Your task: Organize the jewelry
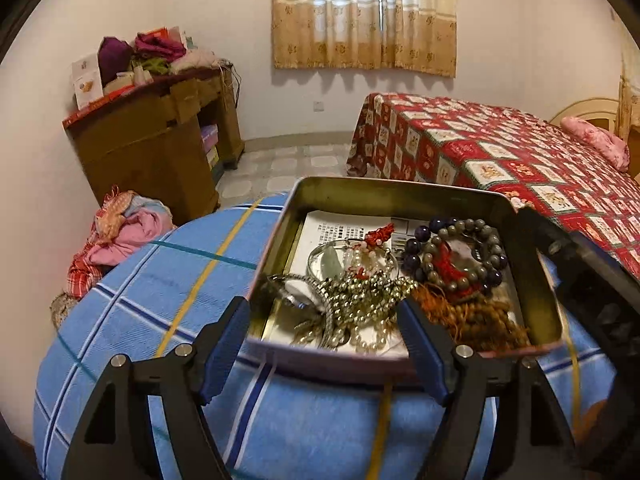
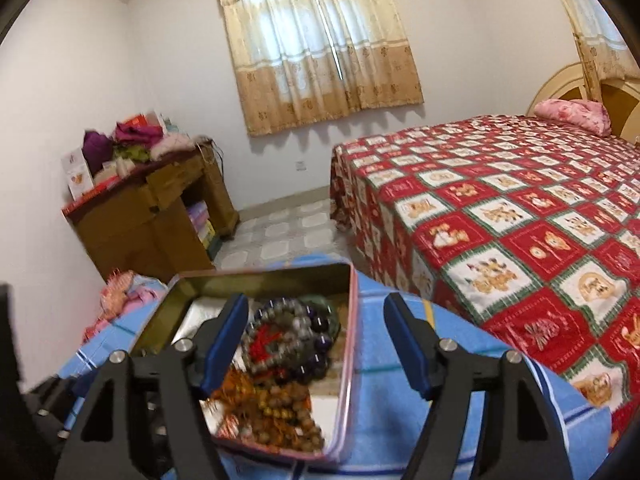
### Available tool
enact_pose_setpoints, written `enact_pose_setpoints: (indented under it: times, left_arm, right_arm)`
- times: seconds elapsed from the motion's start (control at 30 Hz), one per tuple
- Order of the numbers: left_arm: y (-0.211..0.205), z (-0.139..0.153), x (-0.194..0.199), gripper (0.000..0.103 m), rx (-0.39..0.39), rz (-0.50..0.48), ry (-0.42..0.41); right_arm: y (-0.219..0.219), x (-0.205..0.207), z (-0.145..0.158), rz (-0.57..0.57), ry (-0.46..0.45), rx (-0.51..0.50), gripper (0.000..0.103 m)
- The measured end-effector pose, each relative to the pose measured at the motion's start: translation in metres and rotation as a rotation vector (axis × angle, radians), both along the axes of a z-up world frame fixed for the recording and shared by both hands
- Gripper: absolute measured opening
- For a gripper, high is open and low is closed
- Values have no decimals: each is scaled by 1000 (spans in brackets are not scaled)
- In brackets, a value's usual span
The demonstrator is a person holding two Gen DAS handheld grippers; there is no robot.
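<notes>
On the blue plaid cloth [image 1: 168, 304] that covers a rounded surface sits an open metal tin [image 1: 400, 196] heaped with jewelry. The left gripper [image 1: 324, 344] hangs at the tin's near rim, jaws wide apart and empty, its right finger reaching in over a pile of silvery beaded chains [image 1: 360, 300]. A grey and purple bead bracelet [image 1: 460, 256] lies toward the tin's far right corner, brown beads [image 1: 488, 320] in front of it. The right gripper [image 2: 316, 340], jaws also apart, straddles the tin's right wall [image 2: 352, 320].
</notes>
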State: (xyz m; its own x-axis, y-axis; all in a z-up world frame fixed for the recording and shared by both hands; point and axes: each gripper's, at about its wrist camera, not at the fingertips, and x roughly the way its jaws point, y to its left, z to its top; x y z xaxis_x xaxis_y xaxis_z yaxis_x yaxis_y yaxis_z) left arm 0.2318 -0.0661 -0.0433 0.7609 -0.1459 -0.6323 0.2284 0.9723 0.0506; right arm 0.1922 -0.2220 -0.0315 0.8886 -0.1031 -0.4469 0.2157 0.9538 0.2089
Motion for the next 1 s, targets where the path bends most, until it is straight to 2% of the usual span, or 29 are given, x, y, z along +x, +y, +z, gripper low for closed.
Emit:
enact_pose_setpoints:
  times: [0.07,0.2,0.4,0.53,0.67,0.83,1.0]
  left_arm:
    - [5,4,-9,76,15,29,-34]
    - [19,7,-26,76,-41,37,-55]
    - [36,8,-53,76,-18,118,-103]
    - [46,12,-74,76,-50,114,-113]
    - [53,14,-97,76,-52,115,-117]
    - [57,16,-122,76,-27,112,-120]
    - [60,19,-146,76,-7,106,-118]
  right_arm:
    - [6,-5,-1,-4,12,-39,73]
    - [11,-20,1,-12,-10,-87,76]
    - [18,-43,1,6,-24,-117,78]
    - [27,-54,2,28,-20,-146,78]
    - [28,-77,2,40,-17,-123,81]
    - [34,-121,4,32,-39,-118,87]
    - [39,-151,12,28,-34,-150,89]
